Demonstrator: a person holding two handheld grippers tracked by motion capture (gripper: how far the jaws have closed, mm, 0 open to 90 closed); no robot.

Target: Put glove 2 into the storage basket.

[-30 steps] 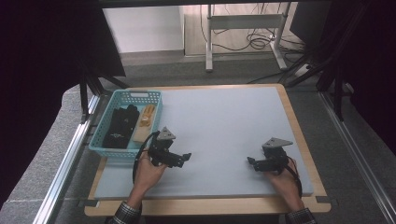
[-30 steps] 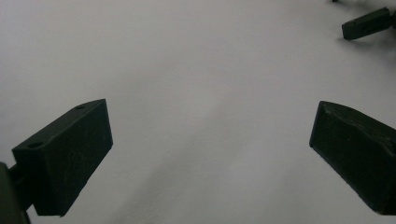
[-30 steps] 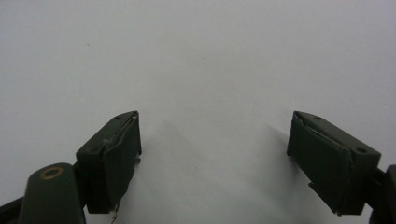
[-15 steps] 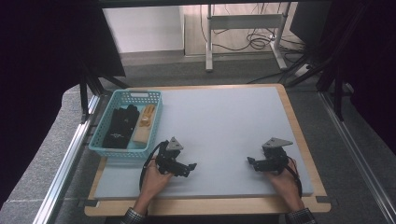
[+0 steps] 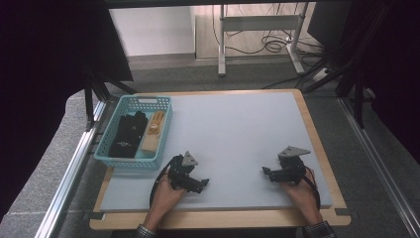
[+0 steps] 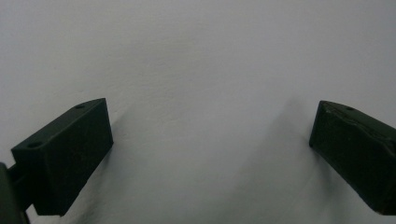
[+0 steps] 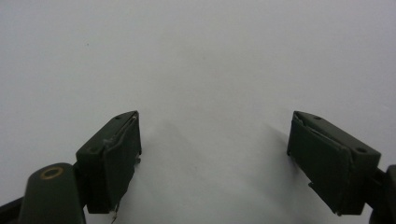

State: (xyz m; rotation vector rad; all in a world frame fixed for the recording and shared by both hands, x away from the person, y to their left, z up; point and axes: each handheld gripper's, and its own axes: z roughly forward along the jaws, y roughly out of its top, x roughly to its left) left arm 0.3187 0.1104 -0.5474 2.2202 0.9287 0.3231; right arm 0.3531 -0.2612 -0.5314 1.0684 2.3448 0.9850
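My left gripper (image 5: 204, 183) rests low on the pale grey mat (image 5: 237, 134) near its front left, held in a hand. Its jaws stand wide apart in the left gripper view (image 6: 210, 149), with bare mat between them. My right gripper (image 5: 265, 172) lies on the mat at the front right, also in a hand. It is open too, with nothing between its fingers (image 7: 212, 158). A teal basket (image 5: 110, 148) at the mat's left edge holds a black folded item (image 5: 128, 135) and a tan and orange item (image 5: 152, 133).
The mat lies on a wooden board (image 5: 218, 220) with metal rails (image 5: 69, 173) along both sides. Beyond the far edge is grey floor with a white frame's legs (image 5: 257, 29) and cables. Dark curtains hang at left and right.
My left gripper has moved away from the basket, down and to the right toward the front of the mat. The right gripper has stayed in place.
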